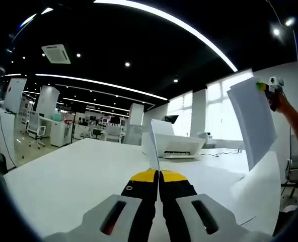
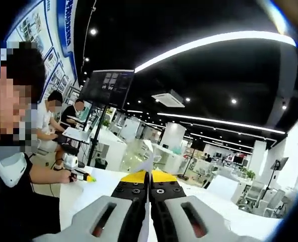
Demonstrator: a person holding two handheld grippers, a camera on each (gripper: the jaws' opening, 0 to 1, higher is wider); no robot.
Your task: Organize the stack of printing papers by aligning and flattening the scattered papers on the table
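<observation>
1. Left gripper view: an open office under strip lights, with a white table (image 1: 63, 186) below. My left gripper (image 1: 158, 177) has its jaws pinched on the edge of a sheet (image 1: 153, 141) that stands upright. The right gripper (image 1: 270, 86) holds the far edge of the paper (image 1: 252, 118), lifted well off the table. More papers (image 1: 224, 181) lie flat beneath.

2. Right gripper view: desks and seated people behind. My right gripper (image 2: 149, 177) is clamped on a thin sheet (image 2: 145, 164); the left gripper (image 2: 83, 176) shows far left.

3. Risk, I judge: thin grips could slip, or pulling apart could tear or crease the paper.

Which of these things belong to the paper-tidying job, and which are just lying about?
Job:
- left gripper, shut on a sheet
- right gripper, shut on a sheet
- papers on the table

Lying about:
- printer
- monitor on a stand
</observation>
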